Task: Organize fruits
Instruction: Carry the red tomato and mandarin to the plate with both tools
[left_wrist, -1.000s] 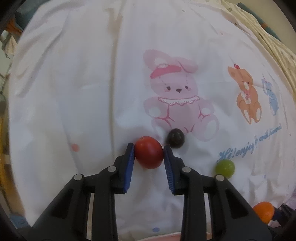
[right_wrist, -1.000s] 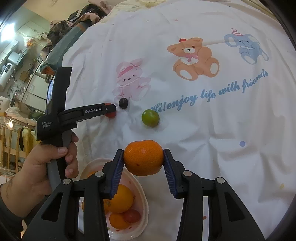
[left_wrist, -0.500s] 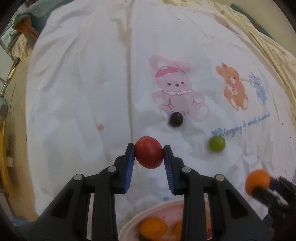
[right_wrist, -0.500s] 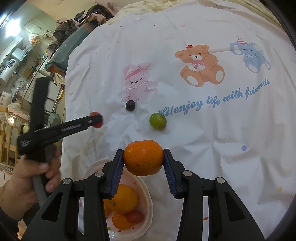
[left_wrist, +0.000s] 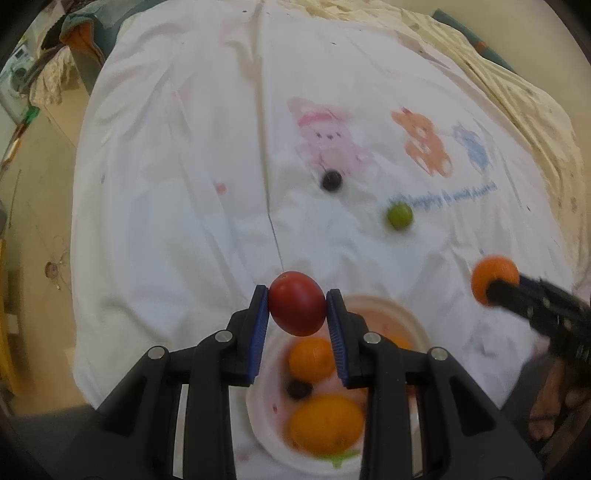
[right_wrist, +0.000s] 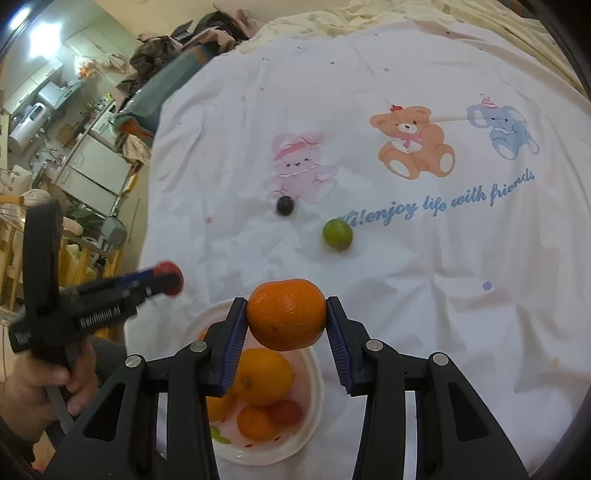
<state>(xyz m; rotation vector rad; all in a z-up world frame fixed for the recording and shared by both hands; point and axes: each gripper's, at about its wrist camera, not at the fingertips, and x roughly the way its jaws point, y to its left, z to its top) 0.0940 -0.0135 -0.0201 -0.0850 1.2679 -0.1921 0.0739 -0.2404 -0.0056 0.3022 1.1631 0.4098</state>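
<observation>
My left gripper (left_wrist: 297, 304) is shut on a red tomato (left_wrist: 296, 302), held above the far rim of a white plate (left_wrist: 380, 306). The plate holds several oranges (left_wrist: 325, 422) and a dark grape. My right gripper (right_wrist: 287, 319) is shut on an orange (right_wrist: 287, 319) over the same plate (right_wrist: 314, 373), which also holds a small red fruit (right_wrist: 286, 411). In the left wrist view the right gripper (left_wrist: 491, 280) shows at the right with its orange. In the right wrist view the left gripper (right_wrist: 168, 282) shows at the left with the tomato.
A dark grape (right_wrist: 285, 205) and a green fruit (right_wrist: 337, 235) lie on the white cartoon-printed sheet (right_wrist: 424, 277) beyond the plate. A hand (right_wrist: 48, 384) grips the left tool's handle. The sheet's left edge drops to a floor with cluttered furniture (right_wrist: 92, 162).
The left gripper lifted the red tomato off the sheet and carried it back over the plate. The right gripper rose a little with its orange.
</observation>
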